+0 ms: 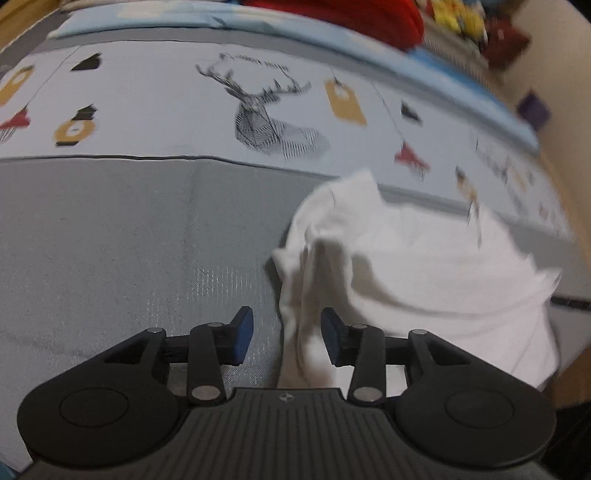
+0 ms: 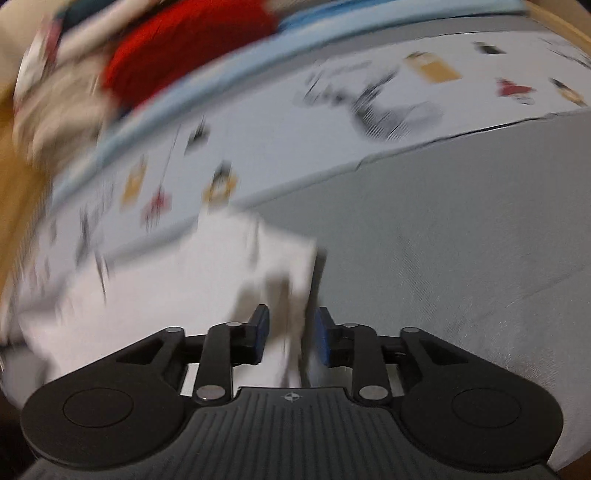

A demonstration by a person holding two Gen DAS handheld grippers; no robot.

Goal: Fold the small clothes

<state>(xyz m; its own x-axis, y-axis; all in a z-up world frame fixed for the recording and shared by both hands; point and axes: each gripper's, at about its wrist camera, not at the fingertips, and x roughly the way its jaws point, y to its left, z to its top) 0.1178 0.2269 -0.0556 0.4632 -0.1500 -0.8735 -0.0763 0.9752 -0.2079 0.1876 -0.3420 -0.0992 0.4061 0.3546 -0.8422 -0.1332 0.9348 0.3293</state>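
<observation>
Black linkage arms fill the bottom of the left wrist view, and the left gripper (image 1: pixel 287 339) tilts steeply down at the bed. Its blue pads (image 1: pixel 244 334) stand partly apart. A bunched edge of the white garment (image 1: pixel 406 266) runs up between them, close to the right pad, but neither pad presses on it, so the cloth lies loose in the gap. From there the garment spreads to the right and up across the lower right of the frame, rumpled, resting on the grey sheet (image 1: pixel 110 240). Beyond the sheet, across the upper half, lies a pale cover (image 1: pixel 166 103) printed with a deer head (image 1: pixel 266 118), tags and small figures. A red cloth (image 1: pixel 369 18) sits at the top edge, right of centre.

The right wrist view is blurred. The right gripper (image 2: pixel 291 334) also points steeply down, its pads (image 2: pixel 262 332) partly apart, with a fold of the same garment (image 2: pixel 184 280) standing between them and not clamped. The garment spreads from the centre to the lower left of this frame; the grey sheet (image 2: pixel 461 258) fills the right side. The printed cover (image 2: pixel 295 140) arcs across the upper part, and the red cloth (image 2: pixel 177 55) shows at upper left.
</observation>
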